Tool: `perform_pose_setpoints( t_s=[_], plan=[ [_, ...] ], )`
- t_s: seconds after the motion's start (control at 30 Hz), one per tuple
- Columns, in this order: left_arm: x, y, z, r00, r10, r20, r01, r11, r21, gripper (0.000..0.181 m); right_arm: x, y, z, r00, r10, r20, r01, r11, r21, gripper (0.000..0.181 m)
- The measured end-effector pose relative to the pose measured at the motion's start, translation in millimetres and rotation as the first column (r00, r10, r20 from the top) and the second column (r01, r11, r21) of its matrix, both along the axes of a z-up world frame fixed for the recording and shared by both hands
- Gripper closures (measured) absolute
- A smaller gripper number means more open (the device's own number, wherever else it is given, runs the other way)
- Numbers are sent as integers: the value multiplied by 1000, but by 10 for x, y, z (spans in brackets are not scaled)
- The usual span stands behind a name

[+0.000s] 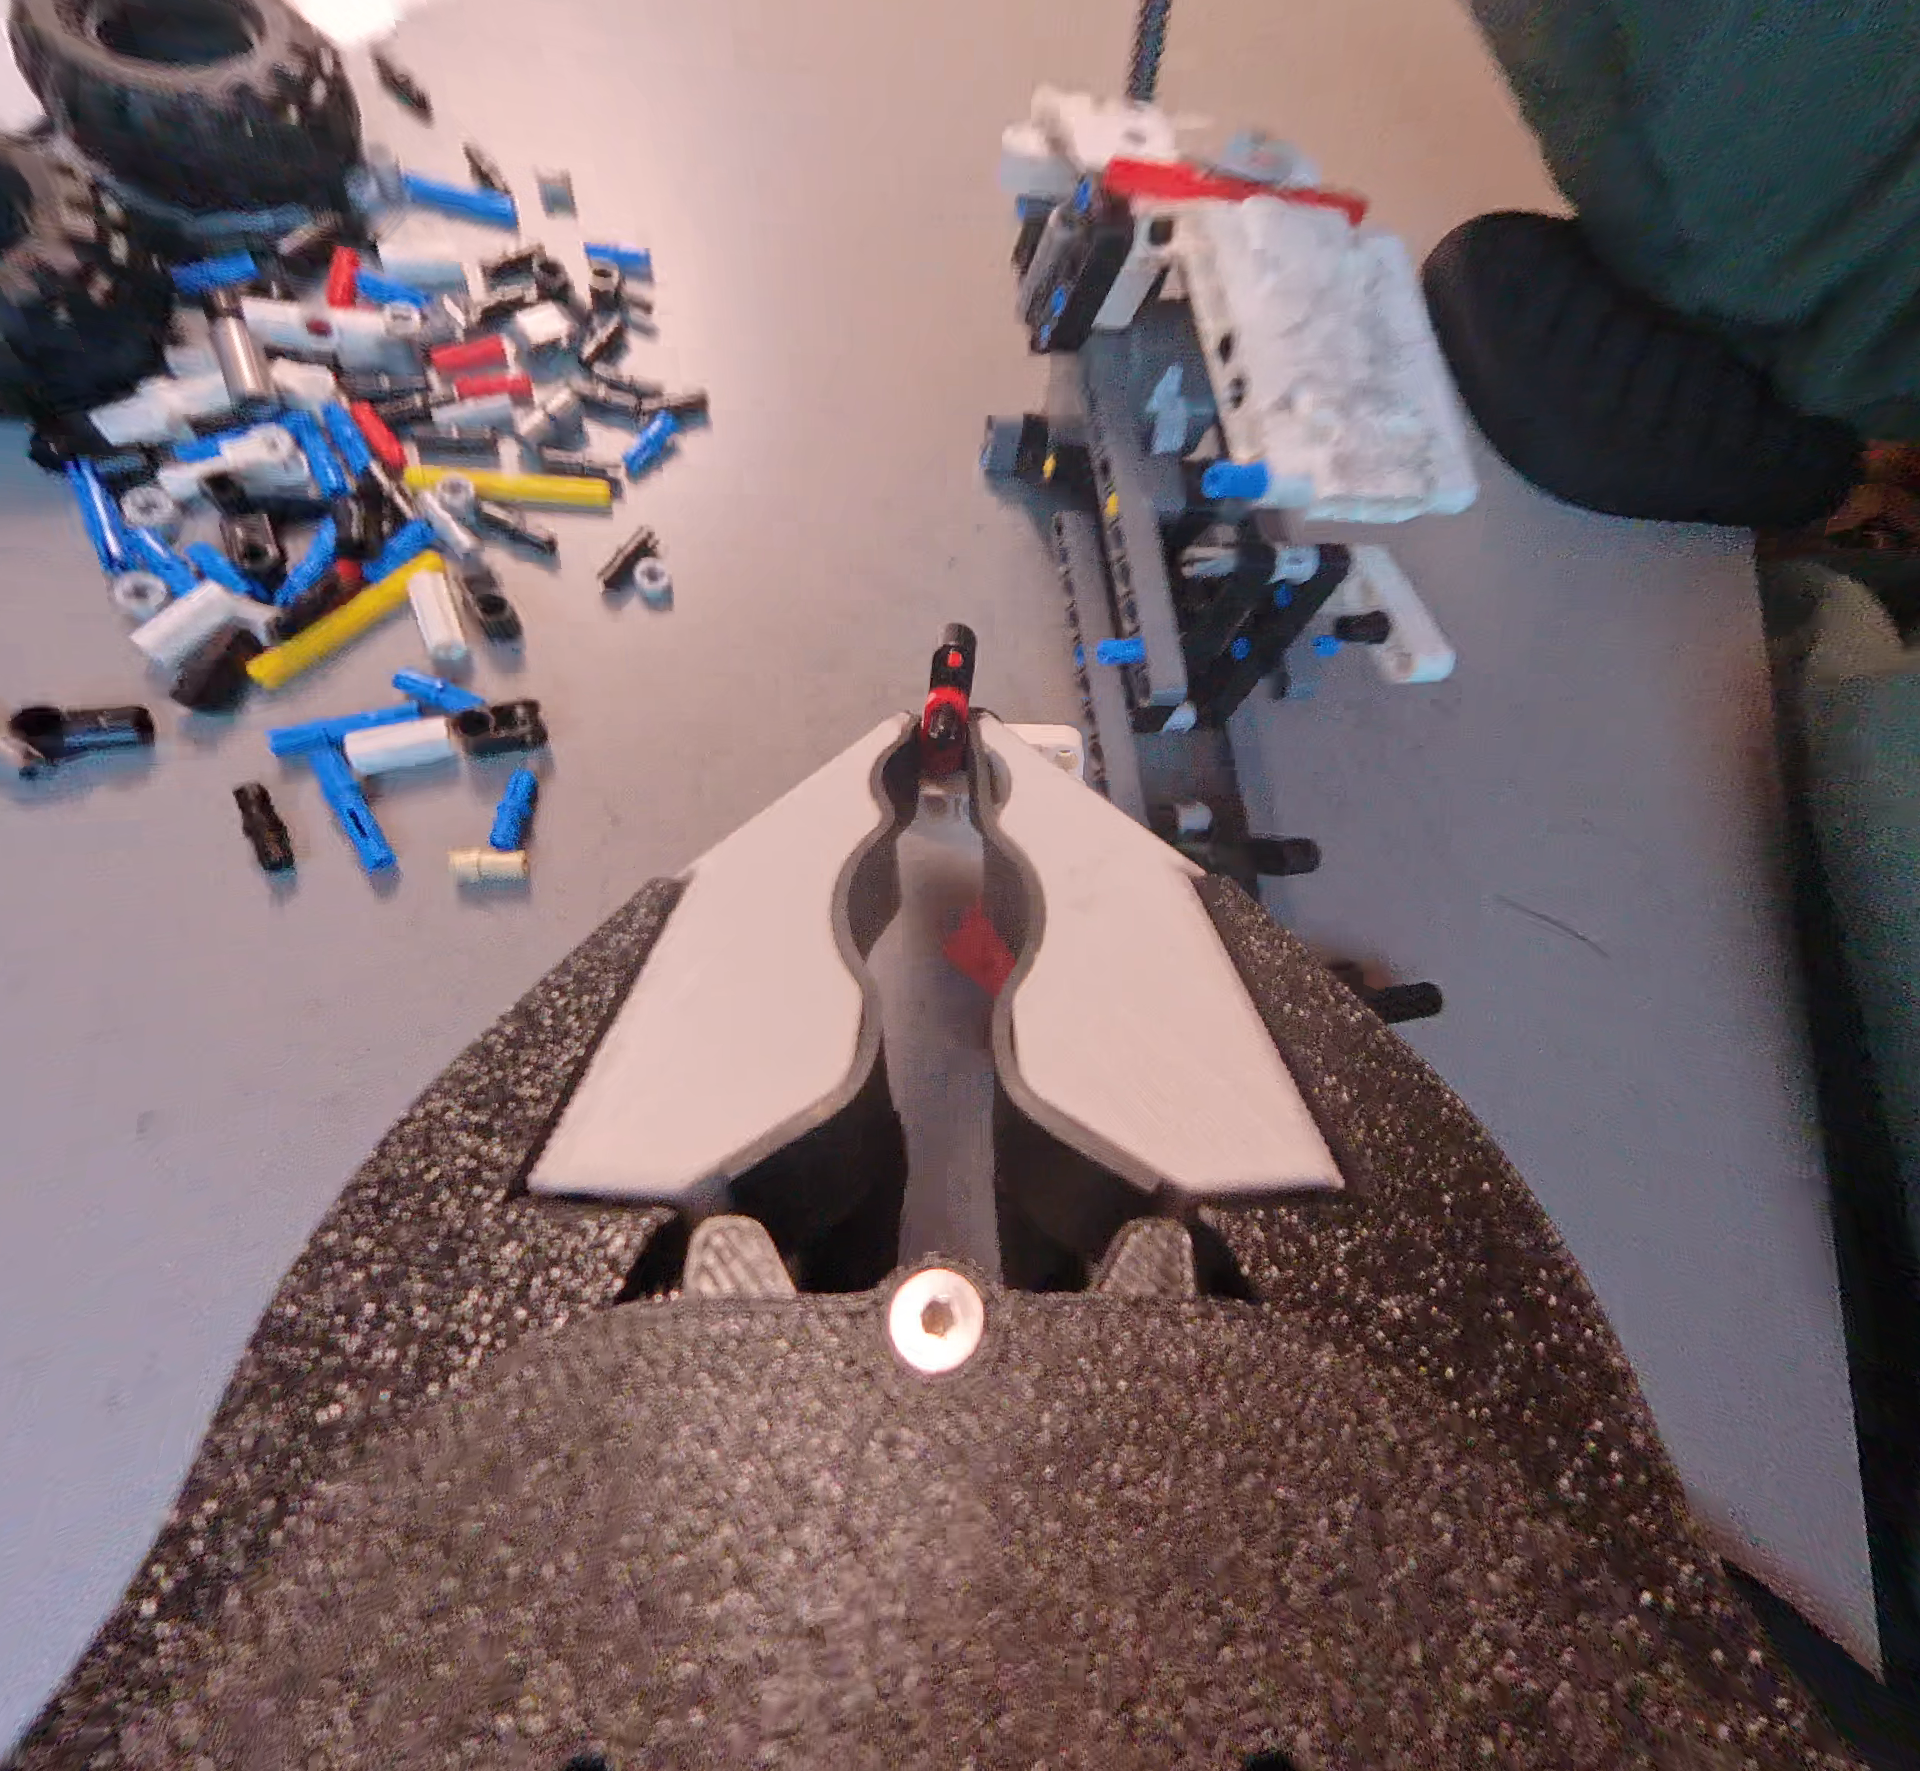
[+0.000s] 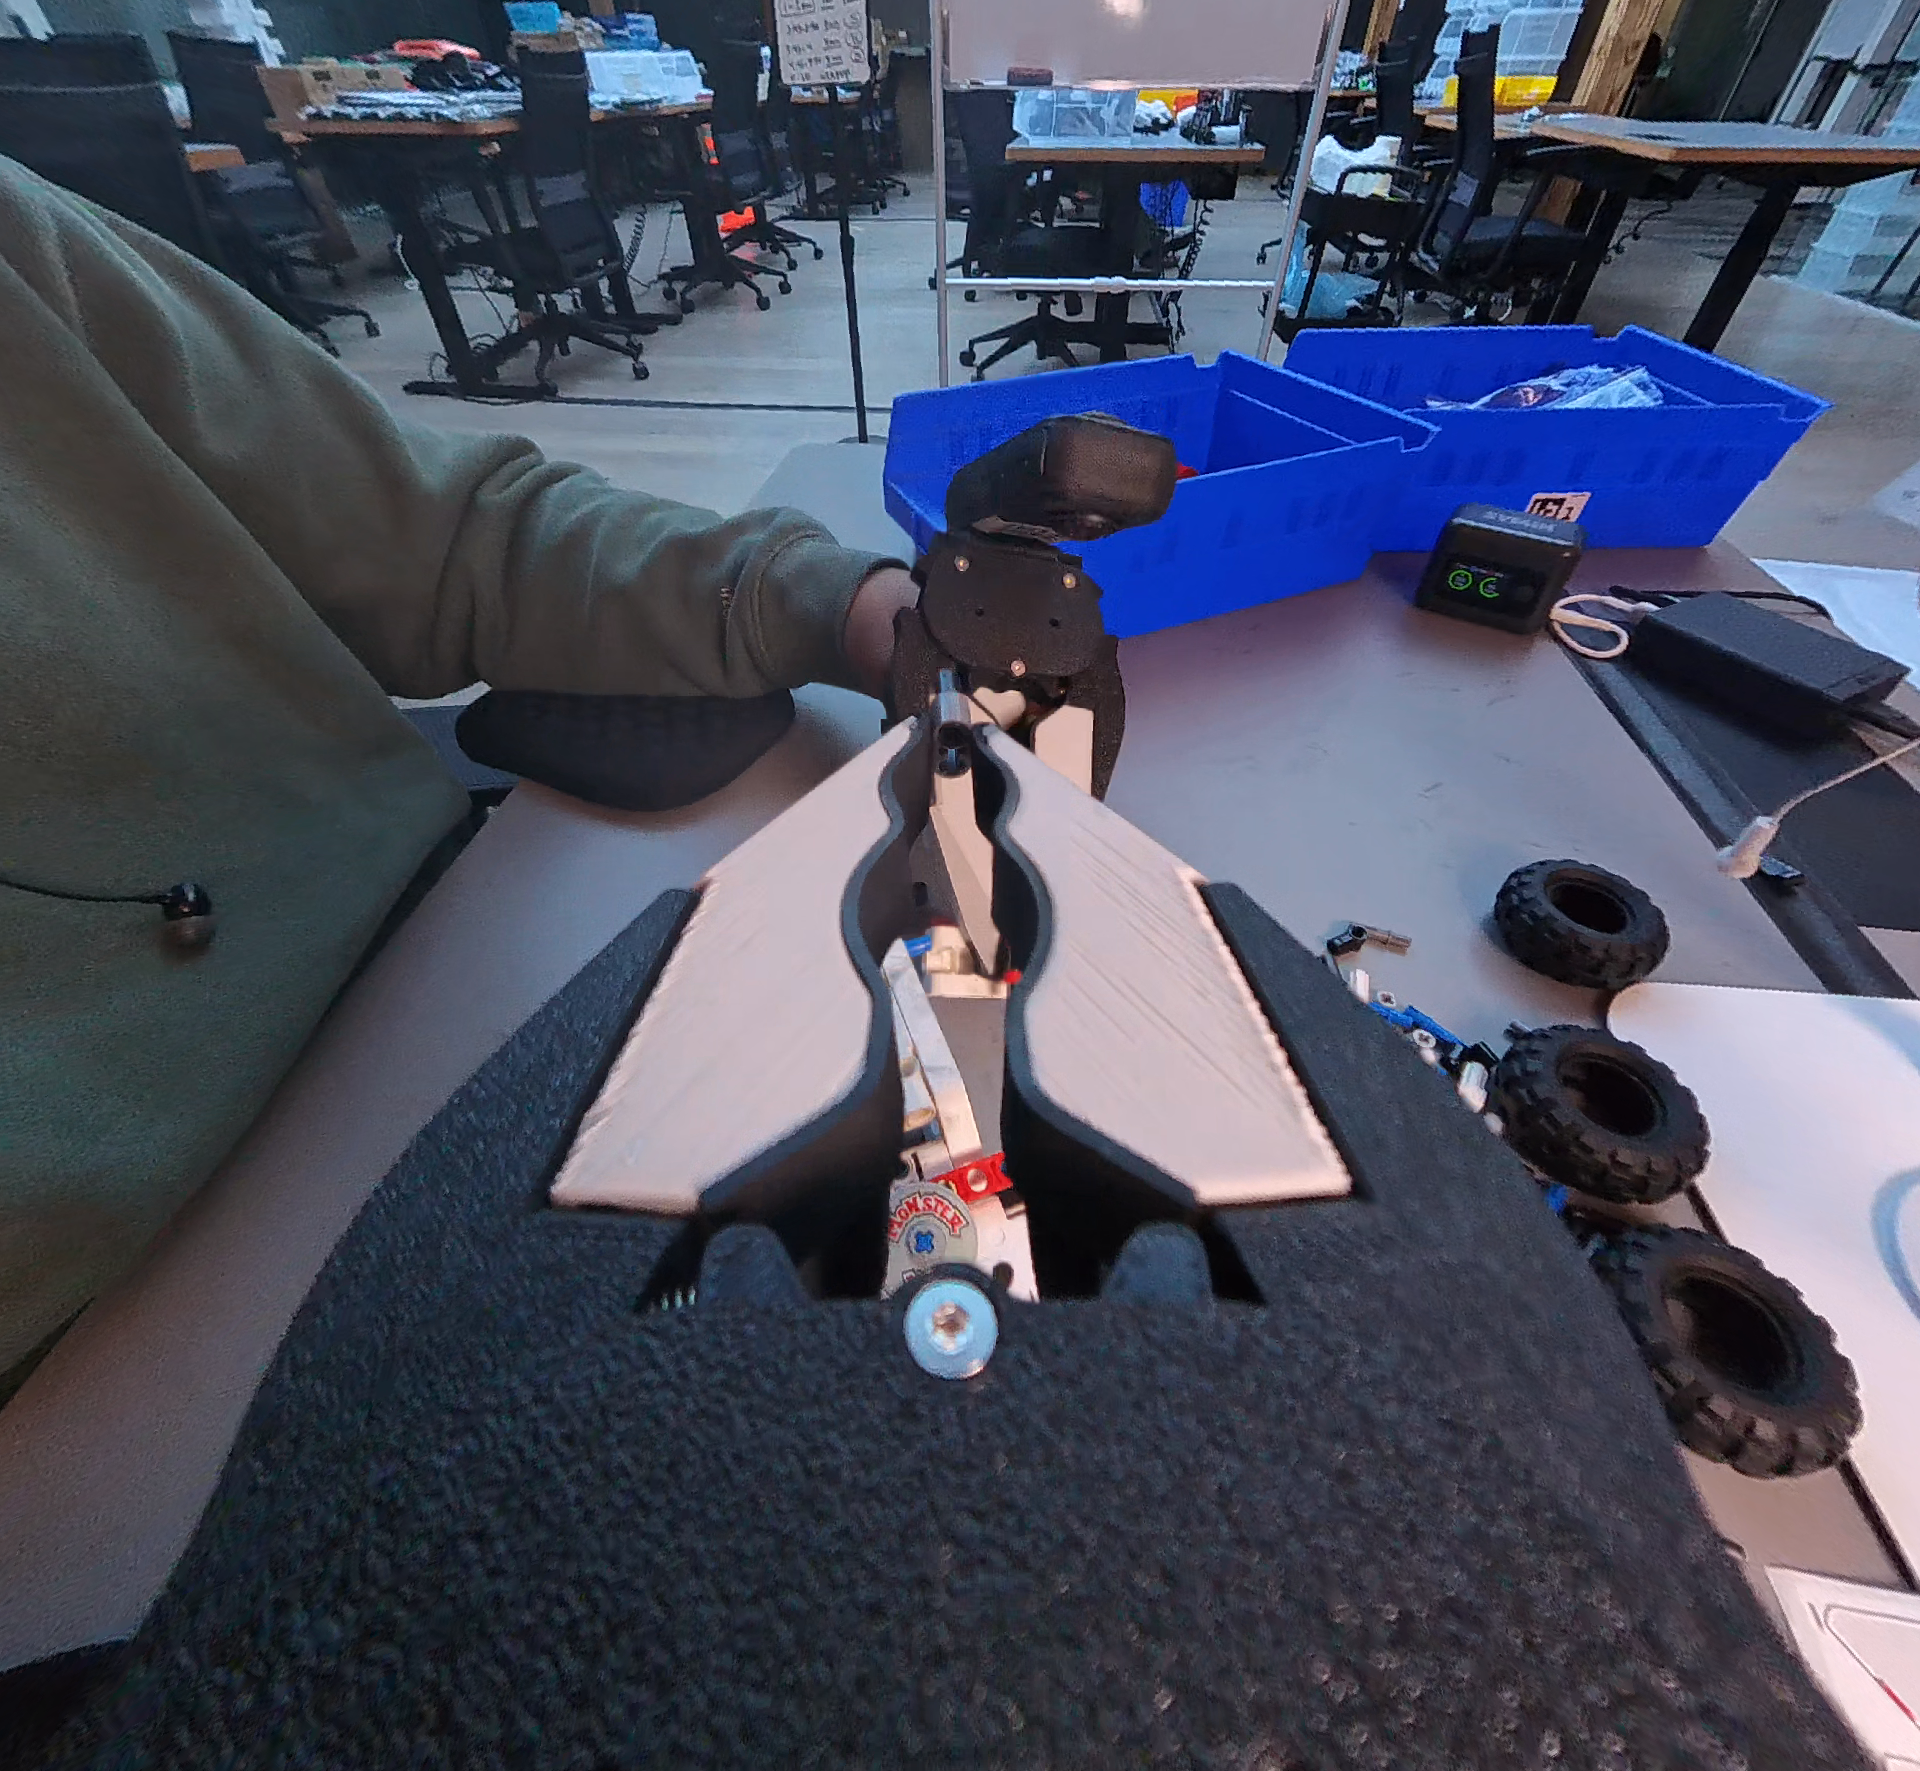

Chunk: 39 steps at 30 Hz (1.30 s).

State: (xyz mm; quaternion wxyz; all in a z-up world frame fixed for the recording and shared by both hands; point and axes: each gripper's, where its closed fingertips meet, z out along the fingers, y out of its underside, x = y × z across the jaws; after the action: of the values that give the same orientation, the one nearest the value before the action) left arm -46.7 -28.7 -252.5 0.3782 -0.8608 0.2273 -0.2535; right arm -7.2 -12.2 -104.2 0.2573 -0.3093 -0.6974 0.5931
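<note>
Pinching a small black and red connector piece [image 1: 948, 698] between its fingertips, the left hand-held gripper [image 1: 943, 734] hangs above the grey bench [image 1: 727, 163], its jaws drawn in tight around the piece so that only the piece's tip pokes out past them. Just beyond and to the right of those tips lies a partly built brick model [image 1: 1195, 433], a frame of grey and black beams with a white block, a red strip and blue pins on it; part of it is blurred. A loose heap of small building pieces [image 1: 343, 433] in blue, black, white, red and yellow is spread over the bench's left side, and black rubber tyres [image 1: 187, 59] sit at the far left corner beside a white sheet. A person's green sleeve [image 1: 1714, 59] fills the right edge of the left wrist view.

The right hand-held gripper [image 2: 951, 750] is closed on a grey and white beam [image 2: 961, 848] of the model, which runs back between its fingers towards the camera; a black piece stands at the very tips. Straight ahead of it, close by, is the left hand-held gripper seen from the front, held by the person's hand. Three black tyres [image 2: 1600, 1108] lie near the bench's right edge next to a white sheet [image 2: 1787, 1150]. Two blue bins [image 2: 1299, 474] stand along the far edge, with a small black device [image 2: 1496, 568] and a black power brick [image 2: 1766, 661] in front of them.
</note>
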Motion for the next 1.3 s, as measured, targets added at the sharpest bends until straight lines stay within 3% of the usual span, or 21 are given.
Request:
perform_pose_setpoints(
  t_s=[0.1,0.3,0.4,0.57,0.77,0.93,1.3],
  plan=[
    [-14,-8,-129,1000,18,-12,-18,997,-76,167,-1,3,-58,1000,-6,17,6,1000,30,175],
    [-171,82,492,983,90,163,-112,985,128,149,16,-12,-36,1000,-4,6,4,999,43,175],
    [-23,30,770,976,11,218,-65,967,245,151,-9,-44,-38,1000,-7,2,7,999,48,175],
    [380,-63,1122,965,-125,231,14,902,431,156,-48,-150,-75,1000,2,4,-2,996,87,175],
    [424,-80,1411,976,-84,201,-46,820,570,163,-47,-230,-124,1000,19,18,-21,992,126,175],
    [401,-94,1387,989,-60,135,-30,815,579,175,-51,-250,-143,1000,22,21,-24,990,137,175],
    [426,-94,1454,997,-52,54,10,805,593,179,-29,-260,-32,998,61,-23,-58,993,99,176]
  ],
)
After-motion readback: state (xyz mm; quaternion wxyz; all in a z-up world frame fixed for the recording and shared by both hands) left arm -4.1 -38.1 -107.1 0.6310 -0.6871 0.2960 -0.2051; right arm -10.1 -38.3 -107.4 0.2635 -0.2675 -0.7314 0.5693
